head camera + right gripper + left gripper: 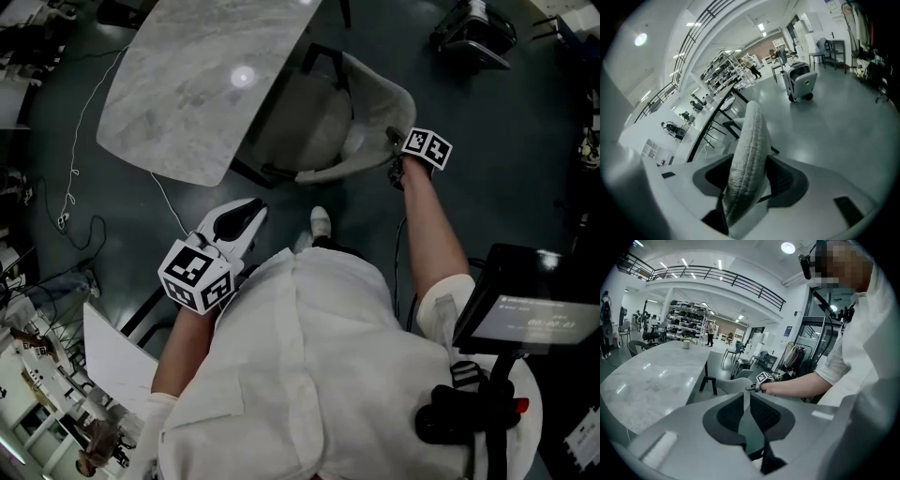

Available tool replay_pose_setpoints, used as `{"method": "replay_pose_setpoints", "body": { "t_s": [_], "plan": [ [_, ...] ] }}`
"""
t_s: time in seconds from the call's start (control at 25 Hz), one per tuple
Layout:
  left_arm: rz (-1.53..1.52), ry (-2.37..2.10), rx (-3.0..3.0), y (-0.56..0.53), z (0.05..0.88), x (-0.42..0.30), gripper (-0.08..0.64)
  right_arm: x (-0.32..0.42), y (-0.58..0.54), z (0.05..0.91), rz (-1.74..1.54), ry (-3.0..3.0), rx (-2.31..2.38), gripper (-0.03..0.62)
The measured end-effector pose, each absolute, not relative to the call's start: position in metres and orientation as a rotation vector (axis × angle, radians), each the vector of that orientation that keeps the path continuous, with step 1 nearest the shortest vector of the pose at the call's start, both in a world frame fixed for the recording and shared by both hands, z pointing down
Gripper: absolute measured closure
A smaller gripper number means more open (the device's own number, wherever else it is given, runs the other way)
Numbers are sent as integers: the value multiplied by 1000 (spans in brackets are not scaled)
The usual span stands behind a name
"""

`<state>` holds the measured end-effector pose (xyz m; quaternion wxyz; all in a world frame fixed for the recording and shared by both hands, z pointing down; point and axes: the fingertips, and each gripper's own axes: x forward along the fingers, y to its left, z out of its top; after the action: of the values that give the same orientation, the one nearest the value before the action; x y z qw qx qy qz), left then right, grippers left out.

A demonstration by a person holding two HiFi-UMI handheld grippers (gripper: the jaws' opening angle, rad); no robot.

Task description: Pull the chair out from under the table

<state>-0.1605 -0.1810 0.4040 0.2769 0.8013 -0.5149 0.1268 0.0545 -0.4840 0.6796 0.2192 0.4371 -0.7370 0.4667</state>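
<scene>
Slippage worries me: my right gripper (751, 177) stands wide astride the backrest rim (749, 136) of the chair (319, 122), which is half-tucked under the table (197, 84), my left gripper (745, 411) is closed and empty, so an unclamped pull would slide off the padding.

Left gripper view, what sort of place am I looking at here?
Probably a large open workshop or lab hall: a railed mezzanine runs overhead, stocked shelving racks stand at the back, and a long marble-look table fills the foreground.
</scene>
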Motion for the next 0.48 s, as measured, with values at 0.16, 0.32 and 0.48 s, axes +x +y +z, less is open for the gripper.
{"method": "replay_pose_setpoints", "body": {
  "t_s": [0.16, 0.32, 0.48],
  "plan": [
    [345, -1405, 2135, -178, 403, -162, 528, 60, -487, 684, 1350, -2011, 1265, 447],
    [348, -1418, 2125, -171, 401, -166, 528, 63, -489, 683, 1393, -1983, 1308, 477],
    [354, -1426, 2119, -168, 400, -166, 528, 67, -496, 683, 1440, -1953, 1363, 494]
  ]
}}
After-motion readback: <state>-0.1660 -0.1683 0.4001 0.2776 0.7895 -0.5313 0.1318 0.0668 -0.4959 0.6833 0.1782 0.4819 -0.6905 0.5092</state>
